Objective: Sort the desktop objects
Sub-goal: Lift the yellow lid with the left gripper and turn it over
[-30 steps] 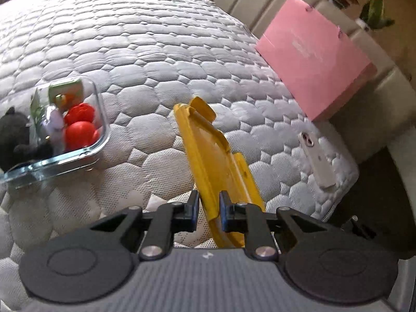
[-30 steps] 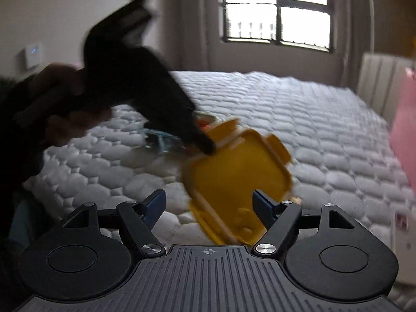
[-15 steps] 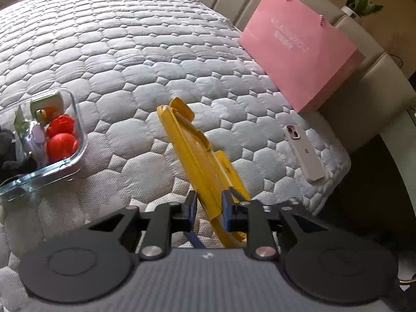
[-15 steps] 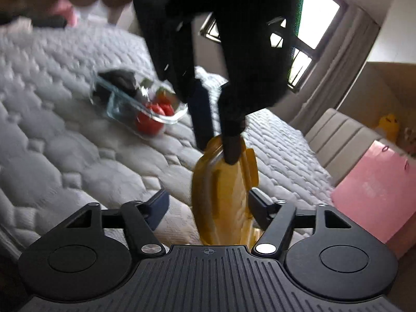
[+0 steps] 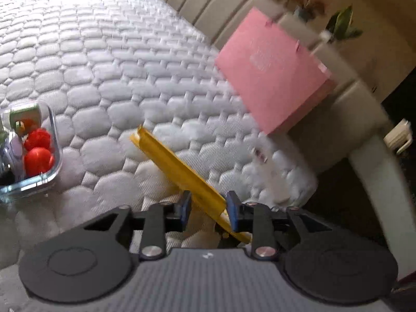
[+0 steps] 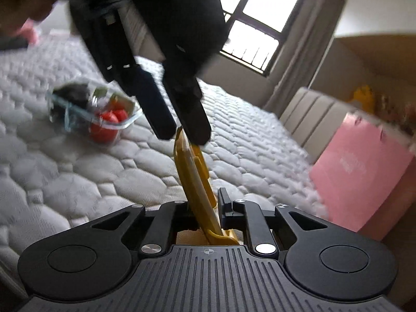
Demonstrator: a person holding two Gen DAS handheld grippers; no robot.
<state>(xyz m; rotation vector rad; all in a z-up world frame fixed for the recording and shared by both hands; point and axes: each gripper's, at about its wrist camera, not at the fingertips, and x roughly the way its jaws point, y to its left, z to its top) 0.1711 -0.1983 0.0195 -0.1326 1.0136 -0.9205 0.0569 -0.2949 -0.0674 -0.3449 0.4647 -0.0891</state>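
A yellow plastic lid (image 5: 182,174) is held edge-on above the quilted mattress, between both grippers. My left gripper (image 5: 208,209) has its blue pads around the lid's near end, a little wider apart than before; it also shows from above in the right wrist view (image 6: 182,135), pinching the lid's top edge. My right gripper (image 6: 202,209) has closed in on the lid's lower part (image 6: 195,182), with a small gap on the right pad. A glass container (image 5: 31,153) with red balls and small items lies on the mattress to the left; it shows in the right wrist view (image 6: 96,114) too.
A pink paper bag (image 5: 275,72) leans against the beige headboard (image 5: 338,109) at the right, also seen in the right wrist view (image 6: 364,171). A phone (image 5: 262,156), blurred, lies near the mattress corner. The bed edge drops off at the right.
My right gripper's jaws have narrowed from wide open to close around the yellow lid. My left gripper's pads have parted slightly, and the lid has tilted left in its view.
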